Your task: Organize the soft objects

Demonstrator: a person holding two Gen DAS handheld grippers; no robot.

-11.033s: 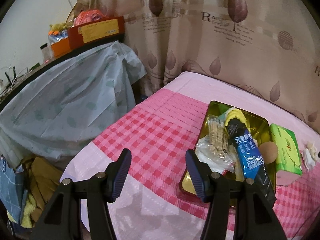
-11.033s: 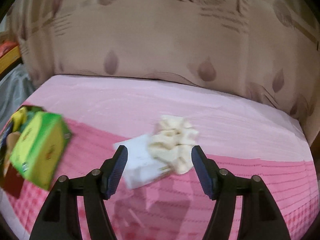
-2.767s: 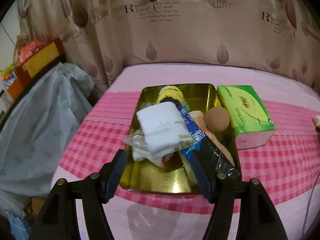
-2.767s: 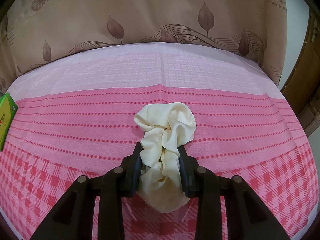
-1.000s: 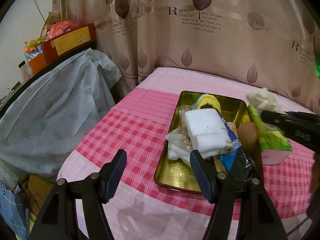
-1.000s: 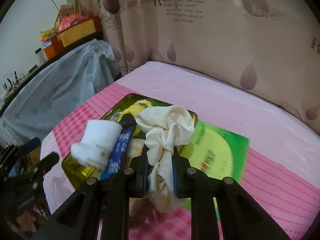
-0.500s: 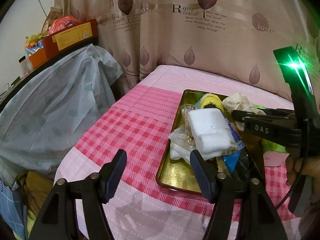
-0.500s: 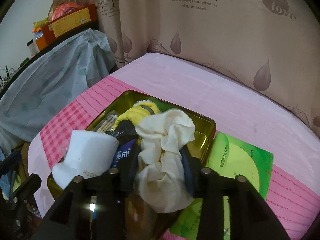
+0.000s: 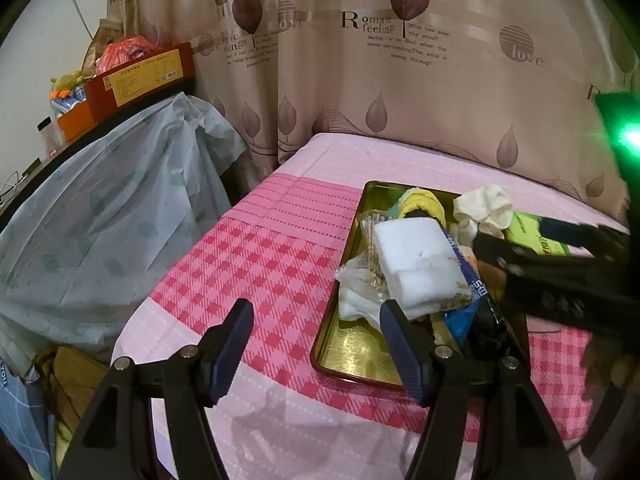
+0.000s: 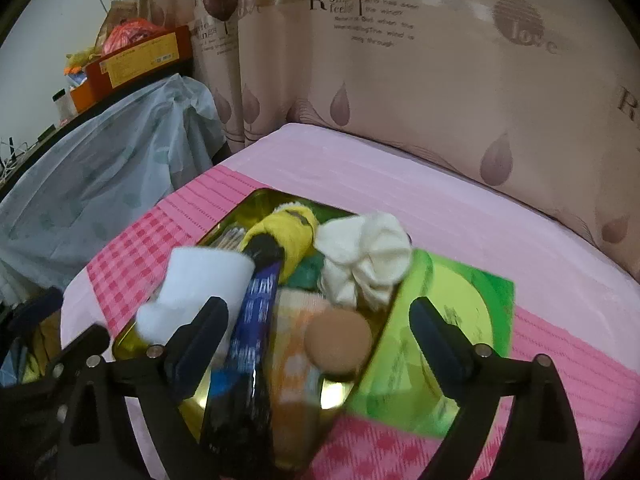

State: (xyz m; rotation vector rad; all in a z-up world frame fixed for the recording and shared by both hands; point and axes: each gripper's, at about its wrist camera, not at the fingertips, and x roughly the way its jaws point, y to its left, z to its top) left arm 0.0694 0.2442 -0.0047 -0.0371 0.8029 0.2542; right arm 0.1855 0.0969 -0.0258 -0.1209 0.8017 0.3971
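While the pink bed (image 9: pixel 280 264) carries everything, the gold tray (image 10: pixel 256 204) gathers the soft things, so the cream scrunchie (image 10: pixel 366 266) lies at its far end, against the green tissue pack (image 10: pixel 460 320). With jaws opening wide, the right tool (image 10: pixel 318 332) grips nothing. Only the left view shows the left tool (image 9: pixel 316 344), open and empty, short of the tray.

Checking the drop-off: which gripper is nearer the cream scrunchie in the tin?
Right. The right gripper, jaws opening, has the cream scrunchie just ahead of its fingertips, free of them. The left gripper sits at the gold tin's near-left corner, farther back.
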